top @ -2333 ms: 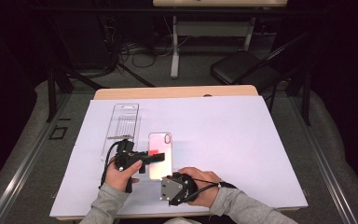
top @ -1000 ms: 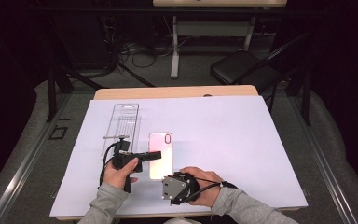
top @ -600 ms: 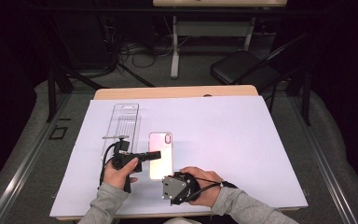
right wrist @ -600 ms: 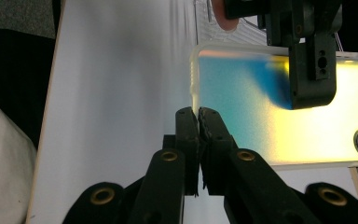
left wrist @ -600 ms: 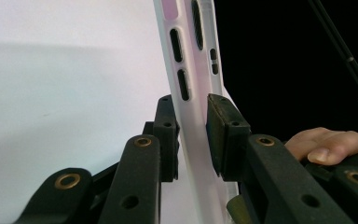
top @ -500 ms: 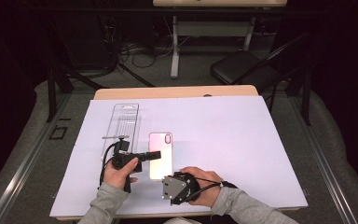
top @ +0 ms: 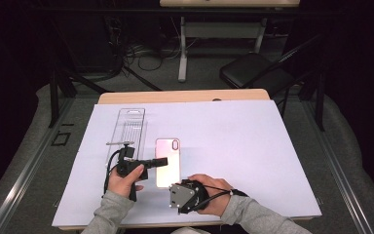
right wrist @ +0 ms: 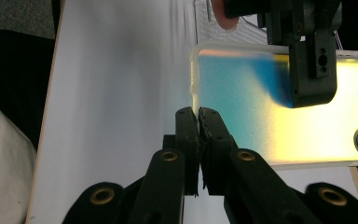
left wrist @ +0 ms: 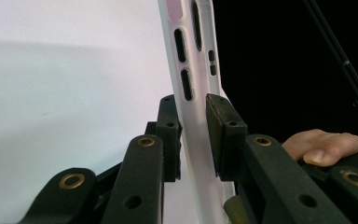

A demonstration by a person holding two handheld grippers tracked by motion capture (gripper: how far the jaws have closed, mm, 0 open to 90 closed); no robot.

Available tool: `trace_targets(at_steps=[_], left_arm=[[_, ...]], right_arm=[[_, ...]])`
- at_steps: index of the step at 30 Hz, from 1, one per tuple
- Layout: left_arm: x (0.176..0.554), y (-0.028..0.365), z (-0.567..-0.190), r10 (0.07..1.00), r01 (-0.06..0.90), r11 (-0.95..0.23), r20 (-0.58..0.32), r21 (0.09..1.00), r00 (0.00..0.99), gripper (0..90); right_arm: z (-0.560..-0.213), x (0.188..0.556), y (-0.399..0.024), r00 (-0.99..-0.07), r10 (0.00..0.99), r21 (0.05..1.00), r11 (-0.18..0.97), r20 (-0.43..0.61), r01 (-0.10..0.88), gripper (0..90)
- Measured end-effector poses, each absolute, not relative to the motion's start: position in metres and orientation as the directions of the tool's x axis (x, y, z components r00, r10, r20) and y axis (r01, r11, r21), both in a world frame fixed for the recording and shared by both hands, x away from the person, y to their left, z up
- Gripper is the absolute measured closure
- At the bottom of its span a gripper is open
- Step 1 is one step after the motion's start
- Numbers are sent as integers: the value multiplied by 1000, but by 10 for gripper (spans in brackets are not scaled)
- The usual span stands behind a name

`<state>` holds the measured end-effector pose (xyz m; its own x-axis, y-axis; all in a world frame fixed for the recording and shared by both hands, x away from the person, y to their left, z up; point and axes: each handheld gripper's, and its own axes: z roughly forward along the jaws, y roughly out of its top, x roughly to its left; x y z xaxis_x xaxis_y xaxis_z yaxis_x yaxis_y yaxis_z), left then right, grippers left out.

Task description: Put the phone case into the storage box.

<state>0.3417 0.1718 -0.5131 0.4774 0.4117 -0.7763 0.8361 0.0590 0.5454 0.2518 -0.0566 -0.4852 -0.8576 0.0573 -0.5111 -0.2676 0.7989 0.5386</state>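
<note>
- My left gripper (left wrist: 193, 135) has just been closing on the phone case's (top: 168, 161) side wall, on the white mat (top: 253, 146).
- My right gripper (right wrist: 198, 116) is pinched shut on its near edge.
- I should squeeze gently, keeping both grips square, so the thin rim doesn't slip.

The phone case (left wrist: 192, 93) is cut off at the top edge of the left gripper view — its lower end is hidden behind the pads (left wrist: 221, 130).
</note>
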Motion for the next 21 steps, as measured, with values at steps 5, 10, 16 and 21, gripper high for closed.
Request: trace_targets(at_steps=[5,10,16,21], left_arm=[[342,172,-513,411,838,59,-778,543,475,765],[342,173,-513,404,840,63,-783,539,472,770],[342,173,-514,404,845,64,-788,531,465,775],[342,173,-515,396,846,71,-793,529,462,778]], right_arm=[[-485,252,-57,-858,58,539,799,-511,-267,876],[-485,252,-57,-857,56,539,798,-512,-270,876],[-486,252,-57,-858,57,540,798,-510,-268,876],[-487,252,-57,-861,68,545,799,-504,-256,876]])
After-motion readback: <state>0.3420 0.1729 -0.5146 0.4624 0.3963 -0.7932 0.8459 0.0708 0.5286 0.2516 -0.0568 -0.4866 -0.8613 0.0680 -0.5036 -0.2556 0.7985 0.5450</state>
